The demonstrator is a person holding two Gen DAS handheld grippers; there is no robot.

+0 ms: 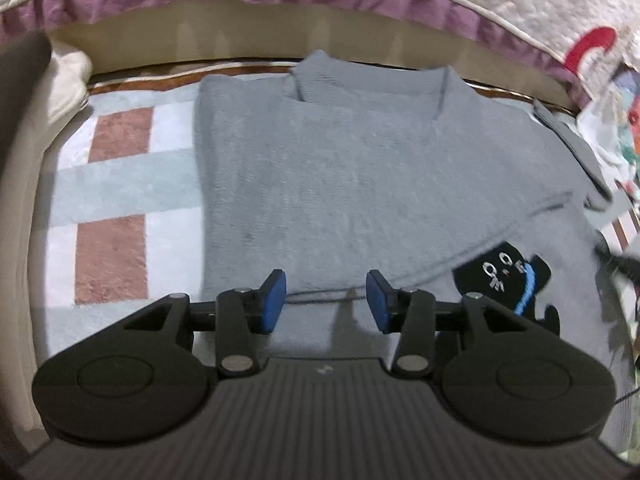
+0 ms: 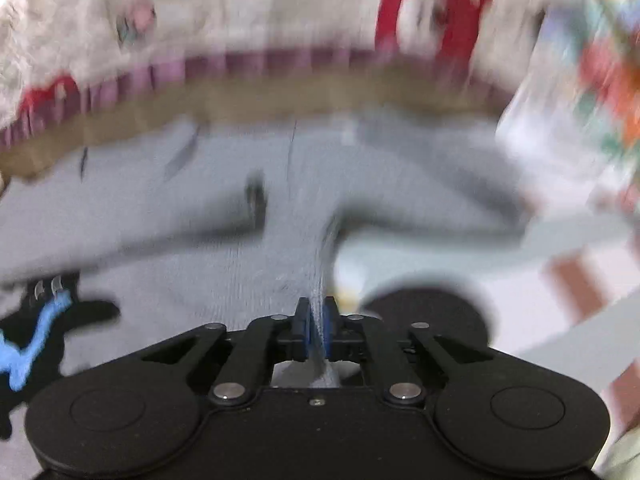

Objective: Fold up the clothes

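While the right gripper [image 2: 316,328] pinches only a thin edge of the sweater [image 1: 360,184], seemingly mid-swing, and the left gripper [image 1: 326,300] gapes wide just above it, the knit could slip free and spoil the fold.

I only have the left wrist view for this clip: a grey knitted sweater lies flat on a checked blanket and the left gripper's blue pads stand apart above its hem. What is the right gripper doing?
Observer: The right gripper is shut on a pinch of the grey knitted sweater; fabric runs up between its blue pads.
Operator: Is the picture sharp there?
Observer: No, the right wrist view is heavily blurred, so the exact part of the sweater it holds cannot be told.
Operator: Does the black cat patch show there too?
Observer: Yes, the black cat patch with a blue line lies at the lower left of the right wrist view, left of the pinch.
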